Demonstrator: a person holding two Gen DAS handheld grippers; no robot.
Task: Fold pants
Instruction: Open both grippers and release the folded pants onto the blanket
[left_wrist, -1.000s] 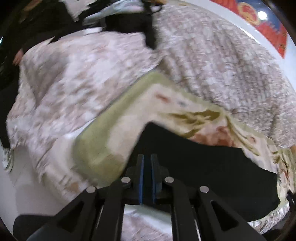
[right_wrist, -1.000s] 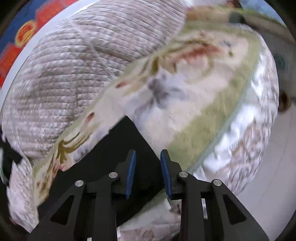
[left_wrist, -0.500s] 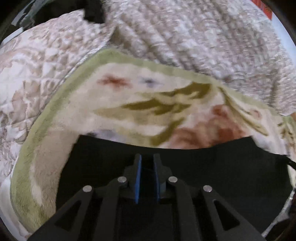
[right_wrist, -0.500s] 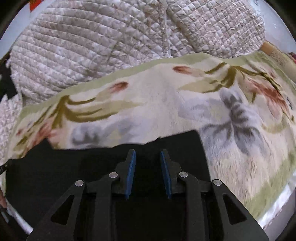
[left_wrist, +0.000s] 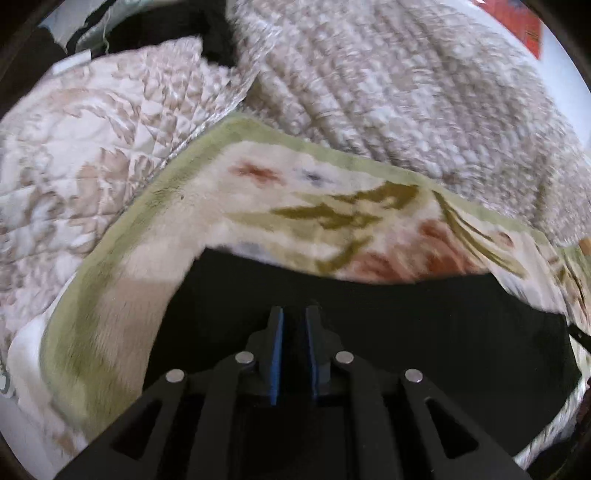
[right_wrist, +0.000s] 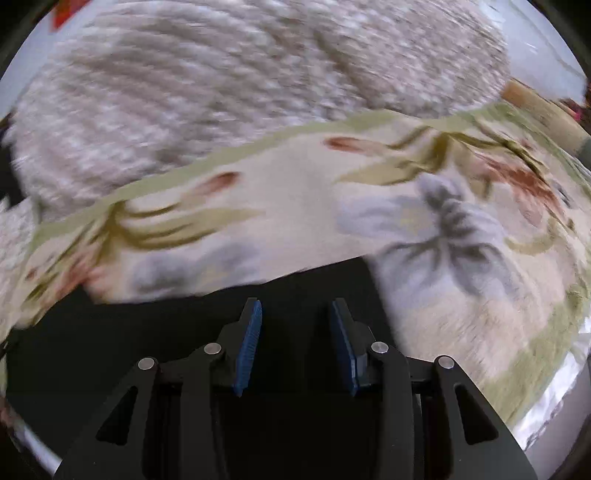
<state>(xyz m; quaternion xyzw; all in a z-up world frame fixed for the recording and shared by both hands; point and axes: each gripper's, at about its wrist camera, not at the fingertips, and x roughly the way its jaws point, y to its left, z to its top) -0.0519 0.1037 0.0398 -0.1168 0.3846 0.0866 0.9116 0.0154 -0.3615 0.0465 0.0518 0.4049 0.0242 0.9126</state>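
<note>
Both views have swung since a second ago: the floral blanket now runs level across each picture instead of slanting, and the black pants fill the lower part of both. The right gripper has just been opening; its blue fingers stand clearly apart, over the dark cloth, with nothing pressed between them. The left gripper has been opening too, but only to a narrow slot; its fingers are close together, and whether a fold of black cloth lies in that slot cannot be told against the dark fabric.

The pants lie flat on the blanket, which is spread on the bed in front of a quilted cover, their far edge straight in both views.

This looks like the release after a fold is laid down. To do it well, the fingers should part fully before lifting away, so the cloth is not dragged, and both should leave together to keep the edge straight.

Both grippers point steeply downward over the near part of the pants, side by side, left toward one end and right toward the other.
</note>
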